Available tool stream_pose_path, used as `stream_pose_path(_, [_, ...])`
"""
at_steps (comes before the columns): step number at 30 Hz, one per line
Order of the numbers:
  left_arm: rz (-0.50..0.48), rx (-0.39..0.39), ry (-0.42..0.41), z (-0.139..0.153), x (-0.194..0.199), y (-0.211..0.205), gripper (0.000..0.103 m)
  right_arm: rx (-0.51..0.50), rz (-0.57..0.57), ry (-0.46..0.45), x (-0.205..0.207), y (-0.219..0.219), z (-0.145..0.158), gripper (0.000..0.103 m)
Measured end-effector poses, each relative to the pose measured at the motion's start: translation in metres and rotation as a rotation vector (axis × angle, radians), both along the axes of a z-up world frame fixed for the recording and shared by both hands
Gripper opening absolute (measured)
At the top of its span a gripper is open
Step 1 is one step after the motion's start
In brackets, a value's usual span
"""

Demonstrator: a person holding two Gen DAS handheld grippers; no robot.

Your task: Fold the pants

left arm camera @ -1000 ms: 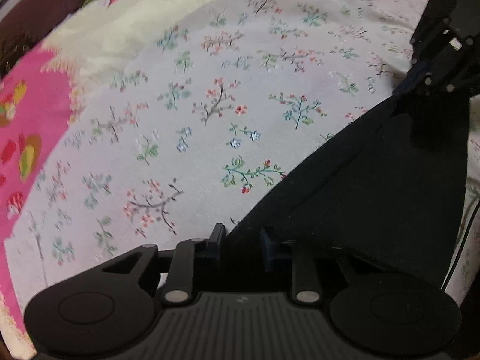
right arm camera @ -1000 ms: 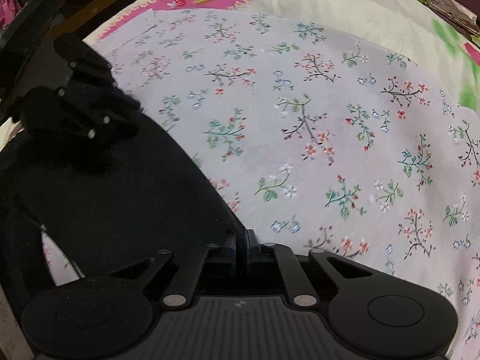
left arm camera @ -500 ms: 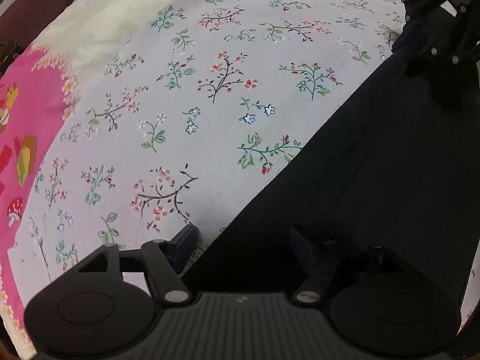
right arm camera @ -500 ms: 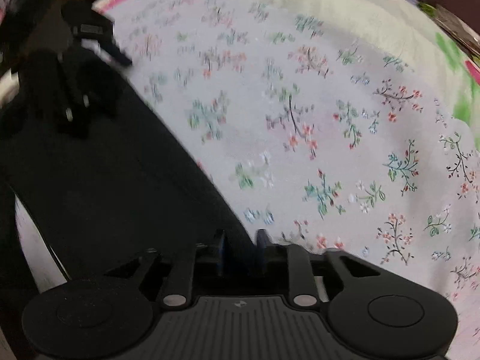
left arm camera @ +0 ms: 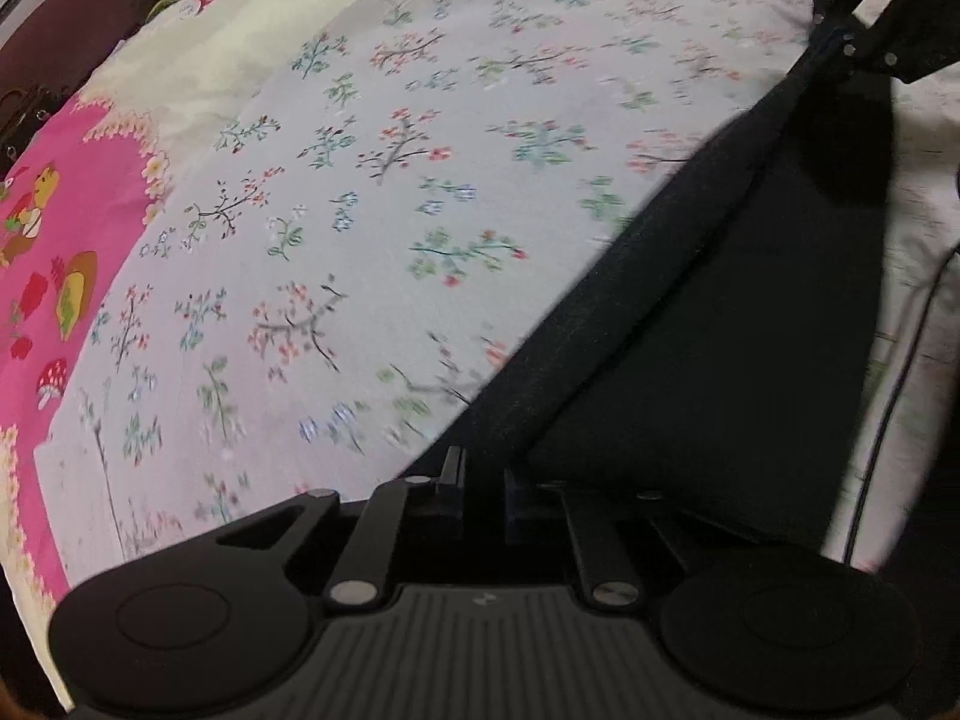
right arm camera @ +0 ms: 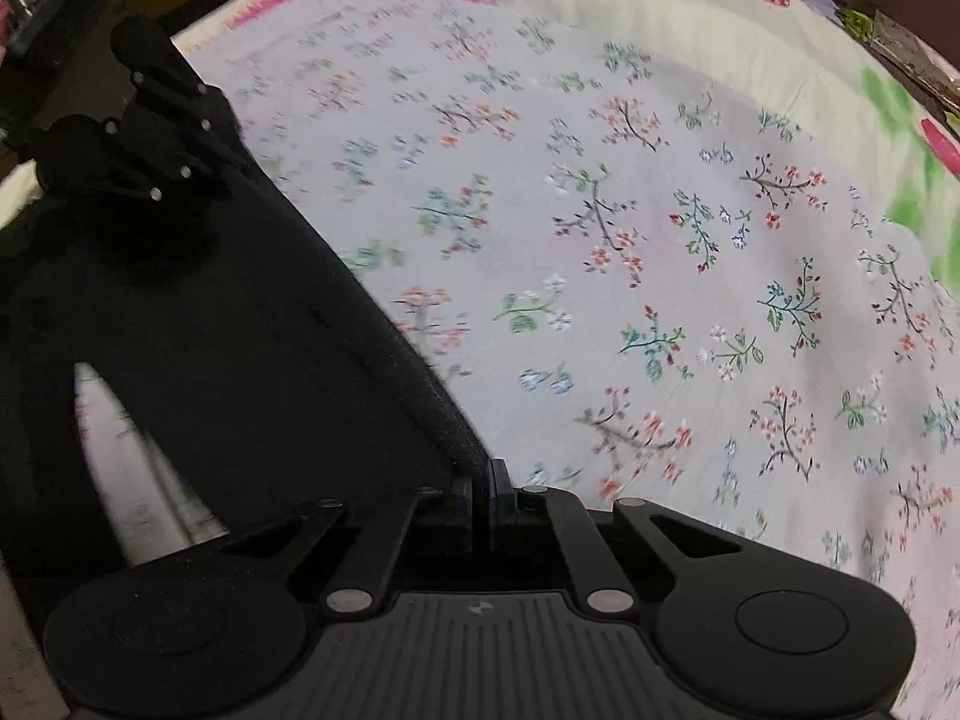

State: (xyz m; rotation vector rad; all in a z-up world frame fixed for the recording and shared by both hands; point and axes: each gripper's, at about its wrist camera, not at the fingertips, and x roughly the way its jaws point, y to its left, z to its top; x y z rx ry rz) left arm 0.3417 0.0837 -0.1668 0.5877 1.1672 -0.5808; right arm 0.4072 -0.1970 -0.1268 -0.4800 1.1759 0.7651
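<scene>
You are working on a bed in a home bedroom.
Across most of both frames lies a pale floral bedsheet (left arm camera: pixel 372 192), soft and slightly rumpled; at the left edge of your left view sits a pink cartoon-print blanket (left arm camera: pixel 54 228) (mushrooms and a small bear on it), and a cream quilt (right arm camera: pixel 690 18) runs along the top of your right view, with dark wood furniture (left arm camera: pixel 54 6) in the upper left corner.
</scene>
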Motion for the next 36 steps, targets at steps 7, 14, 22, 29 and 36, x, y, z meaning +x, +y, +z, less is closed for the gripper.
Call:
stream_pose_path(7, [-0.010, -0.033, 0.056, 0.033, -0.081, -0.002, 0.021, 0.023, 0.033, 0.063, -0.068, -0.005, 0.034, 0.000])
stream_pose_path(14, [0.026, -0.066, 0.151, 0.051, -0.158, -0.004, 0.021, 0.041, 0.023, 0.173, -0.137, -0.012, 0.048, 0.000])
stream_pose_path(22, [0.063, -0.077, 0.201, 0.045, -0.227, -0.013, 0.017, 0.072, -0.036, 0.272, -0.194, -0.015, 0.035, 0.000])
stream_pose_path(29, [-0.079, 0.032, -0.079, 0.047, -0.235, -0.030, 0.030, 0.060, 0.056, 0.149, -0.206, 0.001, 0.031, 0.000])
stream_pose_path(36, [-0.385, 0.230, -0.255, 0.027, -0.243, -0.026, 0.051, -0.080, 0.266, -0.015, -0.220, 0.024, 0.014, 0.029])
